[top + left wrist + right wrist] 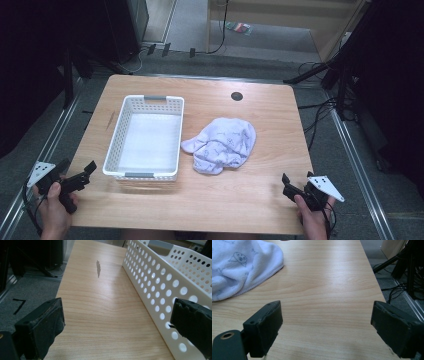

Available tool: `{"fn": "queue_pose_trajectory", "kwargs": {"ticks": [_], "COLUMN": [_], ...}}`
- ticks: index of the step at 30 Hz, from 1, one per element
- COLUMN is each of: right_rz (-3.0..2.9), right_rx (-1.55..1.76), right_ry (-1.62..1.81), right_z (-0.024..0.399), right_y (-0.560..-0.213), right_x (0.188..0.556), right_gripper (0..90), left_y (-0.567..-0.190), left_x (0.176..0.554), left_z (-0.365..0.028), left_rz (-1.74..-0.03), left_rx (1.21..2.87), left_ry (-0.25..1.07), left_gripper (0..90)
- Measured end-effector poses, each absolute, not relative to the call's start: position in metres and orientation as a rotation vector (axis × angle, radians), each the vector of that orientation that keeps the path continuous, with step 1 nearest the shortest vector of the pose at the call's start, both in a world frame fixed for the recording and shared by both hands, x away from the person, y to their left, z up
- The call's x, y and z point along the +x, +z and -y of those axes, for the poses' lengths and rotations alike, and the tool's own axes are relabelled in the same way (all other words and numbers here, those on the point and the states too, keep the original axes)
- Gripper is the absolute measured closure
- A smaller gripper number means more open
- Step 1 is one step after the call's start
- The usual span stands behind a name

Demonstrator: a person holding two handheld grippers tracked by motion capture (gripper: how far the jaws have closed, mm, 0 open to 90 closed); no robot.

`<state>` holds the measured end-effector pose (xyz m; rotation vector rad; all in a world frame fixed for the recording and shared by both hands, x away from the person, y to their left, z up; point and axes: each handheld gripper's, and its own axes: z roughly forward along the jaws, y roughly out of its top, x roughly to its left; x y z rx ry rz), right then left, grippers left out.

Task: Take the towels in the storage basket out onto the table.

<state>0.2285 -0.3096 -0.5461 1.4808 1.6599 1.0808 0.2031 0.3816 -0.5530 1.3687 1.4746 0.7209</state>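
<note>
Towel (221,145) beside basket (114,135) (both grippers apart)

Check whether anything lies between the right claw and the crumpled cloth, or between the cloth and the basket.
Nothing visible does. Bare wooden table separates the open right claw from the crumpled pale-blue printed cloth. The white perforated plastic basket sits just left of the cloth, with nothing between them and nothing inside it.

Towel (239,267) — cut off at frame's left edge
</note>
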Motion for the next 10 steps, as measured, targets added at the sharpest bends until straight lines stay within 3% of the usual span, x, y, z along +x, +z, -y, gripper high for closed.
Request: {"fn": "queue_pose_trajectory", "kwargs": {"ticks": [10], "right_rz": [-1.657], "right_rx": [1.482], "right_ry": [1.084], "right_z": [0.3097], "right_y": [-0.5460], "right_x": [0.2282], "right_gripper": [10.6], "left_y": [-0.5531], "left_x": [0.2039], "left_z": [-0.3818], "left_rz": [-1.476], "left_rx": [1.371], "left_ry": [0.701], "left_gripper": [0.0]}}
